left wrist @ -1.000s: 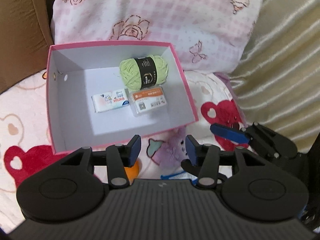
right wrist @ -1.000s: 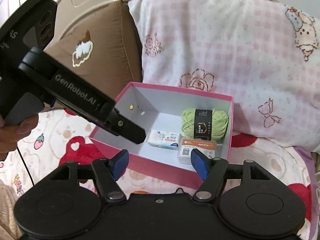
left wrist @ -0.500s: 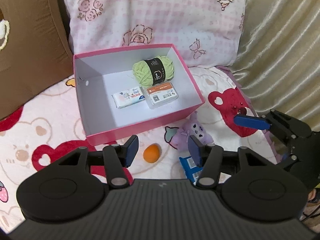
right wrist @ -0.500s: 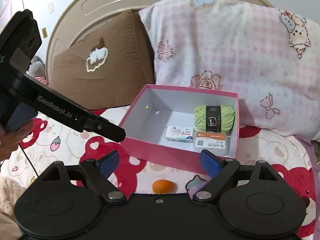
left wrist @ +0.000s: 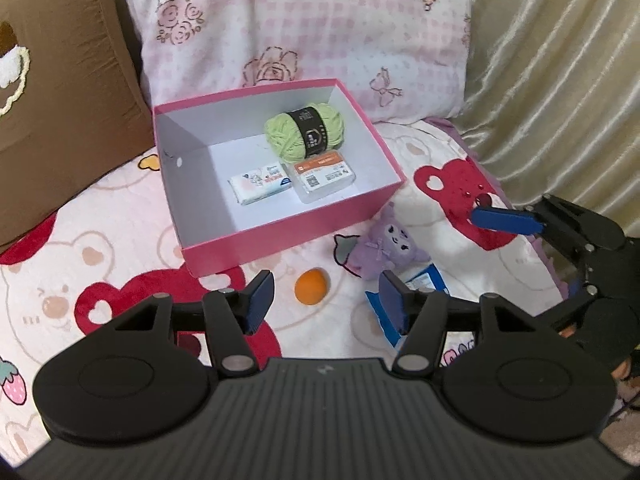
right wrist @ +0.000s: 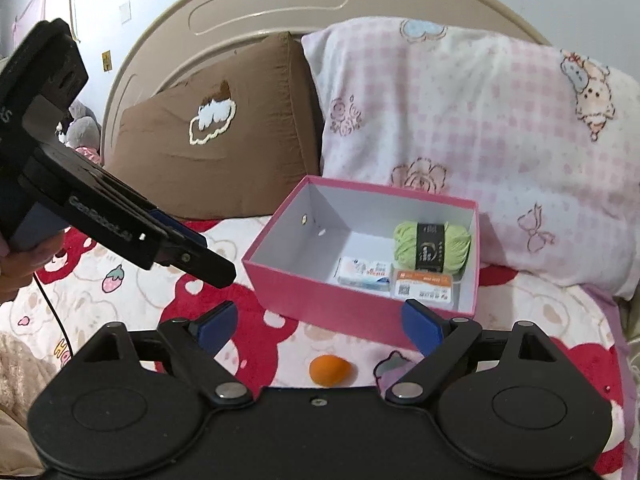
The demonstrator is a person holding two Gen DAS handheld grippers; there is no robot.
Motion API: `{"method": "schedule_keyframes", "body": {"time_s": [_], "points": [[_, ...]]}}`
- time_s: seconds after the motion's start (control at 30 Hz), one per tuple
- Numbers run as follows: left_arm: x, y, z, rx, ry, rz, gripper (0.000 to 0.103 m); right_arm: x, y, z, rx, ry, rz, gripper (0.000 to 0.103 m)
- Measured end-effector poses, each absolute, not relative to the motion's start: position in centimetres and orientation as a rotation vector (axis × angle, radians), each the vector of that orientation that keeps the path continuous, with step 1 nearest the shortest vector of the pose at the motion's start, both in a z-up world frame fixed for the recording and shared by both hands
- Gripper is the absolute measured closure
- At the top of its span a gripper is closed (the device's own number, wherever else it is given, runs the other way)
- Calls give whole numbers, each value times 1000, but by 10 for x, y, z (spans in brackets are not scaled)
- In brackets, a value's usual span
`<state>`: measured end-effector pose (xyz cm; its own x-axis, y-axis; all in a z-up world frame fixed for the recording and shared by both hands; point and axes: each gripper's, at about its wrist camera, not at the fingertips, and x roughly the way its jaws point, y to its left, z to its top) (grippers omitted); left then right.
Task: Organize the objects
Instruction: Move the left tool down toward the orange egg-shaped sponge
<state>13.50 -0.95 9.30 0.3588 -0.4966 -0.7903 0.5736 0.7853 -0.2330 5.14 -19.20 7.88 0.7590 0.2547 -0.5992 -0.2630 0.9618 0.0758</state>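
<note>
Left gripper point(left wrist: 326, 300): its fingers are parting at this moment, with nothing between them; they hover above the bedspread point(left wrist: 120, 240).
Right gripper point(right wrist: 318, 330): fingers spread wide and released, gripping nothing; in the left wrist view it shows to the right of the left fingers.
Pink box point(left wrist: 288, 236): open-topped, on the bed beyond both pairs of fingers, ahead of the left pair and a little left of its centre line.
Green yarn ball point(left wrist: 306, 132): inside the box at its far right end, black band around its middle.
Clear case with orange label point(left wrist: 324, 174): inside the box, just in front of the yarn and touching it.
White packet point(left wrist: 260, 184): inside the box, just left of the clear case.
Orange egg-shaped object point(left wrist: 311, 286): on the bedspread outside the box, just beyond the gap of the left fingers.
Purple plush toy point(left wrist: 384, 246): on the bedspread beside the box's near right corner, just beyond the left gripper's right finger.
Blue packet point(left wrist: 420, 284): lying by the plush, partly hidden behind that same finger.
Pillows: a pink patterned pillow point(left wrist: 300, 28) behind the box, a brown cushion point(left wrist: 52, 112) to its left.
</note>
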Motion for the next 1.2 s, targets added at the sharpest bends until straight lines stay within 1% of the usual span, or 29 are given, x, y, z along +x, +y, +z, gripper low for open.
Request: {"method": "schedule_keyframes", "body": {"time_s": [0.13,0.33,0.43,0.5,0.57,0.73,0.97,1.07,1.2], "points": [[131,-6,86,79,961,-715,46,48,-188,79,-32,634,285,12],[131,3,65,50,958,-703,46,55,-187,65,-9,698,300,12],[131,8,54,31,959,-706,42,54,-187,57,35,690,326,12],[131,12,47,12,955,-698,37,54,-182,52,22,694,340,12],[130,15,41,10,951,-681,34,54,-175,45,-13,702,353,12],[128,14,25,28,950,-664,32,57,-161,21,-54,743,342,12],[130,8,-5,-3,954,-676,32,69,-156,-11,-58,742,281,18],[130,5,-15,-14,936,-673,32,77,-159,-24,-36,761,278,24],[133,6,-31,-87,900,-670,32,85,-159,-44,-27,776,285,27]]}}
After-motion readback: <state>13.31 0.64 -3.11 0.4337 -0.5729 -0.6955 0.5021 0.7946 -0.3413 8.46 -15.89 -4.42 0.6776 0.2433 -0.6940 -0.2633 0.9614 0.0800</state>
